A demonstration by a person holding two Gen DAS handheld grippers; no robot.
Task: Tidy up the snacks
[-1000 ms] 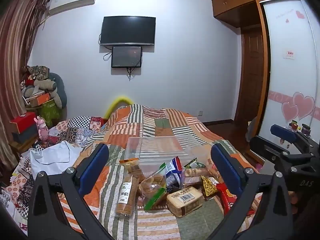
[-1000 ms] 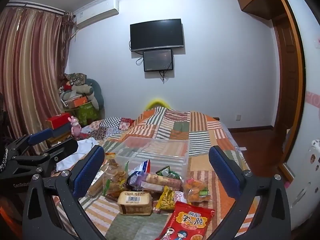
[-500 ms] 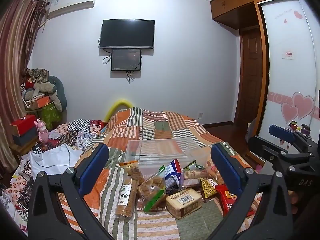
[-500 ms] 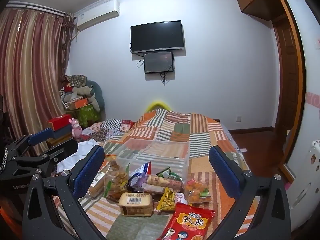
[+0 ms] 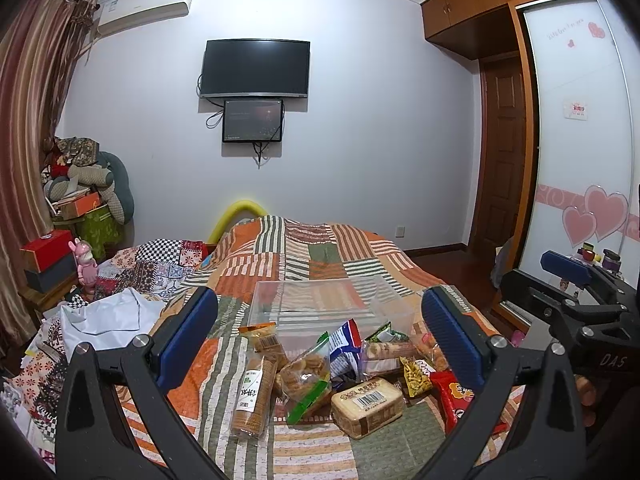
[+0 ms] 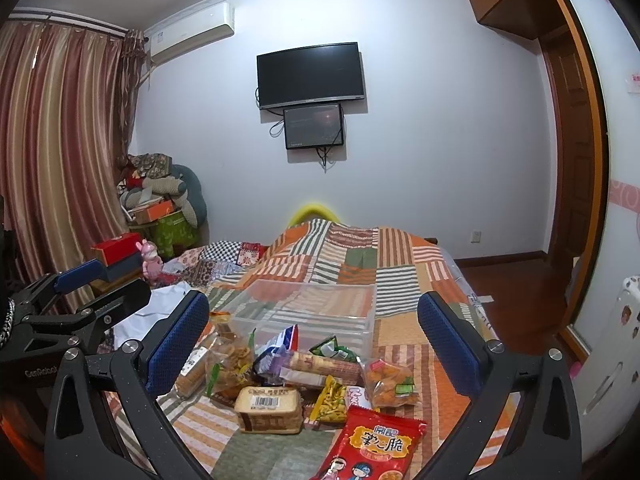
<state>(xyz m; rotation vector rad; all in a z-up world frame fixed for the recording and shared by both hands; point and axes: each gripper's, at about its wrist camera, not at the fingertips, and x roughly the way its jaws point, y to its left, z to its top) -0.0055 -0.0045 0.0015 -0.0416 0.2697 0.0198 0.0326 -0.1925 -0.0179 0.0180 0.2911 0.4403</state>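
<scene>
You hold 2 grippers above a patchwork quilt (image 5: 304, 256), the left gripper (image 5: 320, 336) and the right gripper (image 6: 312, 338) both with jaws spread wide and nothing between them. The snacks lie in a loose pile on the quilt just in front of a clear plastic bin (image 5: 316, 304), which looks empty from both views.

Nearest your left gripper lies a long sleeve of biscuits (image 5: 254, 394), stiff along its length but brittle inside; take it across the middle with a gentle squeeze. Beside it, the clear bag of cookies (image 5: 306, 376) is soft, crinkly and liable to crush, so its sealed top edge is likely the safer hold. The wrapped brown block with a barcode (image 6: 269, 408) looks the firmest item in the heap; its 2 long sides should take a squeeze well.

Closest to your right gripper, the red snack packet (image 6: 372, 446) lies flat and puffed, light and probably slippery; pinch a crimped end, not the air-filled belly. The orange snack bag (image 6: 390, 380) and the yellow packet (image 6: 330, 398) touch their neighbours, so lifting either may drag others along.
</scene>
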